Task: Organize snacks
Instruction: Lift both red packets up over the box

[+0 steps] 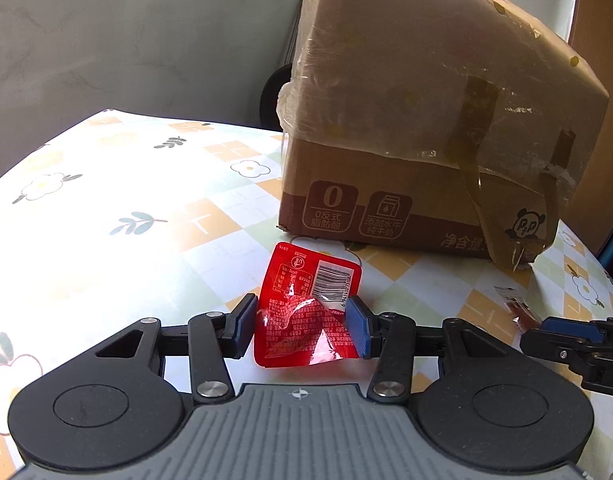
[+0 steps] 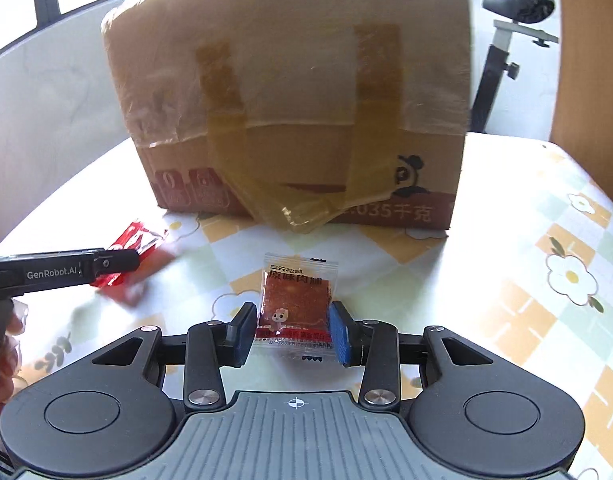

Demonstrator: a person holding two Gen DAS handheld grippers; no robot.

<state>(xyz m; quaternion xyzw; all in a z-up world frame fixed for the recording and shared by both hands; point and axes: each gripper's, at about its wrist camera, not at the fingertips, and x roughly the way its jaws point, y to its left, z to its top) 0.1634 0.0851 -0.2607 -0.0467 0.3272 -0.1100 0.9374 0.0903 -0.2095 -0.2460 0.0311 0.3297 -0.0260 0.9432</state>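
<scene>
While both grippers sit low over a table covered in a checked cloth with flowers and leaves, each has a snack packet between its blue pads. The left gripper is clamped on a red foil packet, crumpled at the near end, its barcode face turned up and its far end reaching toward a cardboard box. The right gripper grips a clear packet of dried meat by its two side edges; a reddish-brown slab and a red strip of print show through the wrapper. That box, wrapped in clear film and strapped with brown tape, stands on the far side of the table, just beyond both packets. From the right wrist view, the left gripper comes in at the near left with the red packet at its tip, and part of a hand shows at the left edge.
</scene>
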